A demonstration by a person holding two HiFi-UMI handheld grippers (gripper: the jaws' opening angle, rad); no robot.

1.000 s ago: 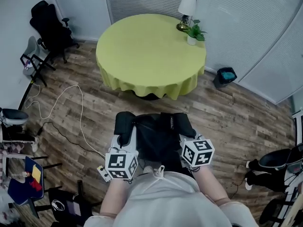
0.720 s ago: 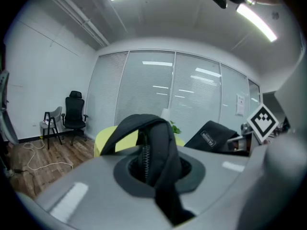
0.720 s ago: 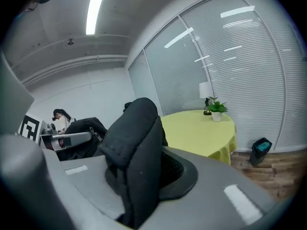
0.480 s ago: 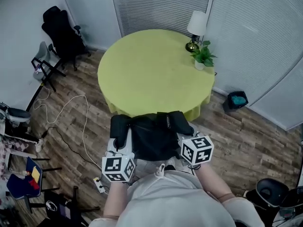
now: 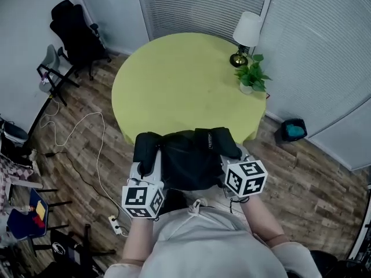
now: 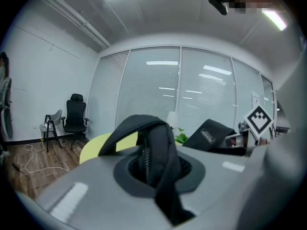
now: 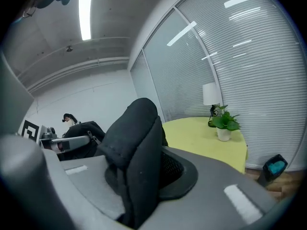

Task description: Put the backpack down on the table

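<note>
Two grippers, 1 backpack (image 5: 188, 158). My left gripper (image 6: 152, 174) is clenched on a black part of the bag w/ zip teeth showing. My right gripper (image 7: 139, 174) is clenched on 1 padded black strap. Both sets of jaws pinch tight on the fabric.

The bag hangs between them in front of my chest. From the head view it overlaps the near edge of the table (image 5: 174, 80); can't tell if it touches the cloth. 1 white label shows on the bag's top.

1 round table, covered w/ 1 yellow-green cloth. On it, 2 things, both at the far right edge: 1 lamp (image 5: 246, 33) w/ white shade, and 1 potted plant (image 5: 253, 77) just beside it, nearer me. The cloth's middle is bare.

On the wood floor: 1 black office chair (image 5: 75, 30) at far left, 1 grey folding chair (image 5: 52, 68) near it, 1 white cable (image 5: 95, 149) looping to 1 power strip (image 5: 115, 225), and 1 dark bin (image 5: 293, 129) w/ teal inside, right of the table.
</note>
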